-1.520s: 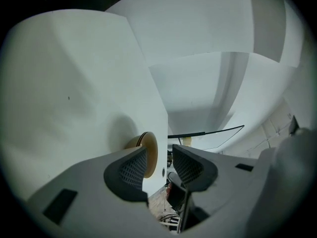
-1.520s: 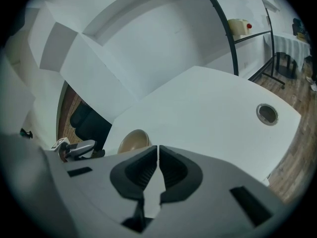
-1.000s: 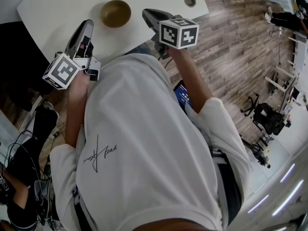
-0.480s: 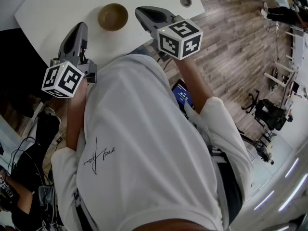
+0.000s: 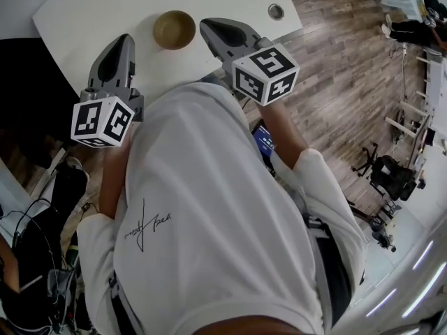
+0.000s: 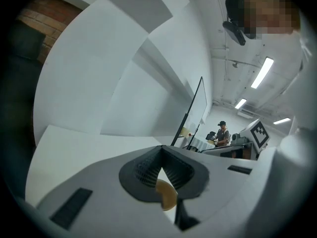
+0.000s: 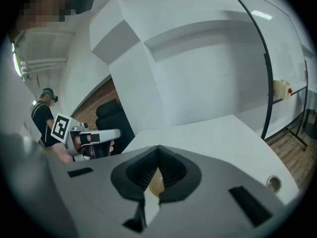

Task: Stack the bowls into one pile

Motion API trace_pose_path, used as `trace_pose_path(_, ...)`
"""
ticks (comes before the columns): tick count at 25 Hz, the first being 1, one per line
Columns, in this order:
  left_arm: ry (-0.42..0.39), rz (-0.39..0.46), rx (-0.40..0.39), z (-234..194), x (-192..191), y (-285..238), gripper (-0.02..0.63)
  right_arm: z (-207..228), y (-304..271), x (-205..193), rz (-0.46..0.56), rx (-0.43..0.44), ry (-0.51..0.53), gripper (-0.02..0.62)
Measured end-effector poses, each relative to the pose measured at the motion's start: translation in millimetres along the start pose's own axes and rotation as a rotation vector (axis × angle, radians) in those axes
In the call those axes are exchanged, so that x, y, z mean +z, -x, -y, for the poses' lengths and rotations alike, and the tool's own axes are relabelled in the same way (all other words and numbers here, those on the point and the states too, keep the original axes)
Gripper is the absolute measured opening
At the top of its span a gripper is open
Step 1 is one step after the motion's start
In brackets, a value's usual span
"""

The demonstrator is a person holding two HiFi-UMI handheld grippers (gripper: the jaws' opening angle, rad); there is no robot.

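The left claw [image 5: 124, 40] and right claw [image 5: 207, 26], both clenched empty, flank the bowl [image 5: 174, 29].

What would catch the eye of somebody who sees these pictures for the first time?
The person's white shirt fills the middle of the head view. Above it, a brown bowl sits on the white table, between the left claw and the right claw, both shut and empty. Each claw's gripper bears a black-and-white marker cube.
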State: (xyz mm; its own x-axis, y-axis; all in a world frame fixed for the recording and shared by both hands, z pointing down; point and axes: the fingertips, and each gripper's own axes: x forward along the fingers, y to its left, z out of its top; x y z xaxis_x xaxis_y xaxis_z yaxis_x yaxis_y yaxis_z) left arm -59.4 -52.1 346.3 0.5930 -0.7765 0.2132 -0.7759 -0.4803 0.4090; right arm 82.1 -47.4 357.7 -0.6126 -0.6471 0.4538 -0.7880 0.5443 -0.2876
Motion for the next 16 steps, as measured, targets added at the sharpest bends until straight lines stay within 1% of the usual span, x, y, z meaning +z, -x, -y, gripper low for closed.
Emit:
trace_pose_path(4, -0.081, 0.005, 0.019, 4.7, 3.6, 11.9, 0.008, -9.1, 10.0, 4.1, 0.033, -0.019, 0.015, 0.009)
trace_pose_path(8, -0.129, 0.026, 0.07, 8.1, 13.7, 20.5, 0.008, -7.4, 24.4, 12.1, 0.072, -0.049, 0.022, 0.009)
trace_pose_path(11, -0.143, 0.045, 0.111, 10.1, 19.3, 28.1, 0.008, -7.7, 32.0, 13.1, 0.088, -0.063, 0.027, 0.009)
trace_pose_path(16, -0.138, 0.048, 0.176, 8.2, 16.8, 43.5, 0.006, -14.7, 44.1, 11.9, 0.114, -0.093, 0.035, 0.009)
